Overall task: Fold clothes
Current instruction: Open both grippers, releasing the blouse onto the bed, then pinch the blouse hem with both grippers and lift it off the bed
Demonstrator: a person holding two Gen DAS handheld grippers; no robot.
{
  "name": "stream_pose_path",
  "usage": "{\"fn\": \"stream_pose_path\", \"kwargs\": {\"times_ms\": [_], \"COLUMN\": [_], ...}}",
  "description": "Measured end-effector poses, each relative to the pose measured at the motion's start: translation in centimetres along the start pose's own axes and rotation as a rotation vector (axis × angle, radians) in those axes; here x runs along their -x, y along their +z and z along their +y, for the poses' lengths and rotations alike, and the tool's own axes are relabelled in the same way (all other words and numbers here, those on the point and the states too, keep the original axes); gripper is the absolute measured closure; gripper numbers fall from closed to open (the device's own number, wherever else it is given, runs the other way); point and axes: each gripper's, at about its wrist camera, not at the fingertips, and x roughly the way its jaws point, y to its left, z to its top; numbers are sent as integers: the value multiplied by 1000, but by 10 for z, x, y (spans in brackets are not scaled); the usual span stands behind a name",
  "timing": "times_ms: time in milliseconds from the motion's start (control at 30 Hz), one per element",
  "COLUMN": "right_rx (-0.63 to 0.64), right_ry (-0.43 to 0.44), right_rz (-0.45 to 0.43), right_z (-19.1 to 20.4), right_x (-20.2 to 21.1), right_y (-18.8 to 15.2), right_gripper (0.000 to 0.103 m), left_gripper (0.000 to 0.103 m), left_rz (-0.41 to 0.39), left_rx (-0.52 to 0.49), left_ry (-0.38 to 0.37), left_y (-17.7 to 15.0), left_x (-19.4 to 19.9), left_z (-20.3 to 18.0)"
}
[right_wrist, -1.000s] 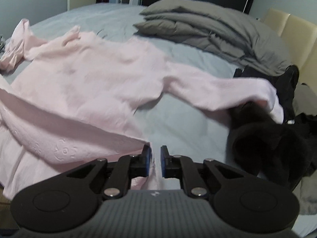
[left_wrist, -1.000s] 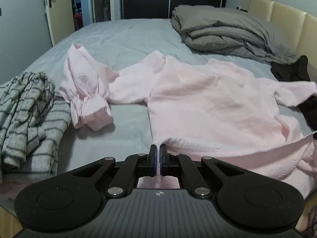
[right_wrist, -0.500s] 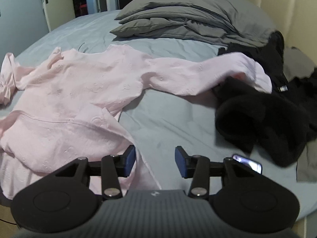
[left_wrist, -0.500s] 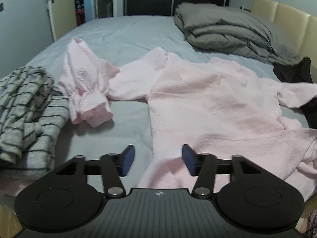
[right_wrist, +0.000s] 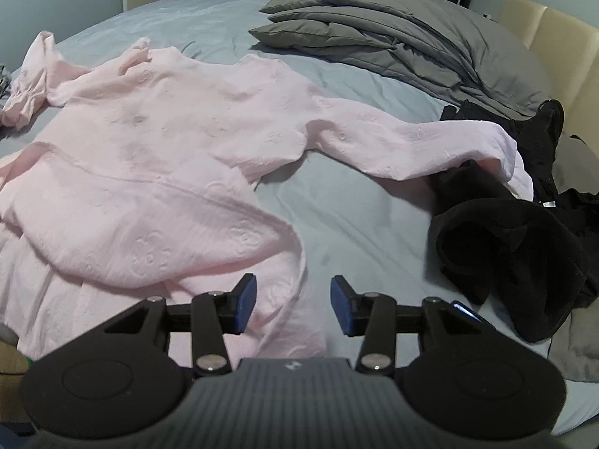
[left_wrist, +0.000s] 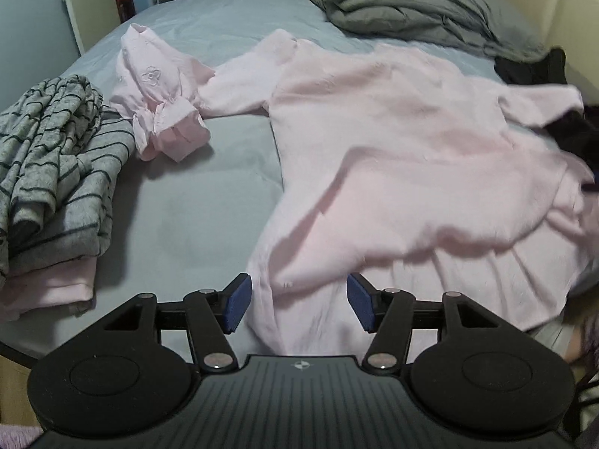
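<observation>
Here the pink garment [left_wrist: 393,142] lay spread across the grey bed [left_wrist: 209,194], its hem bunched at the near edge and one sleeve reaching the black clothes [right_wrist: 516,247] on the right. The left gripper [left_wrist: 298,301] hung with fingers spread wide over the hem, holding nothing; the right gripper [right_wrist: 293,305] was likewise parted and empty above the garment's right corner. A striped grey top [left_wrist: 56,164] sat heaped to the left, and a folded grey duvet [right_wrist: 393,45] rested near the headboard [right_wrist: 554,56].
</observation>
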Motion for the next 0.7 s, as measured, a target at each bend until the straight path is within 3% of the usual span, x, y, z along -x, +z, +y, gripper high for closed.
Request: {"fn": "stream_pose_path", "kwargs": {"times_ms": [200,367,400,467,567,633,700], "right_rx": [7,4,1,1,-5,-2,2], "right_ry": [10,40,49,53,69,74,74], "right_rz": [17,41,44,46,76,100,81], "right_z": [-1,-4,-5,-6,-6,-5,-5], "right_x": [-11,-21,-22,-25,-28,-27,-22], "right_y": [5,7,7,8,8,4,2], "right_gripper": [55,55,55,57,69,71,85], "left_gripper": [48,50,53,71,83,87,93], "left_rz": [10,77,85,98,115,109,102], "left_rx": [50,65,64,61,55,62,71], "left_ry": [103,60,45,24,7,2,-2], "left_y": [1,9,10,11,9,9,9], "left_x": [-14,-38,-41,-46,-48,-45,-43], "left_z": [9,20,20,19,17,18,18]}}
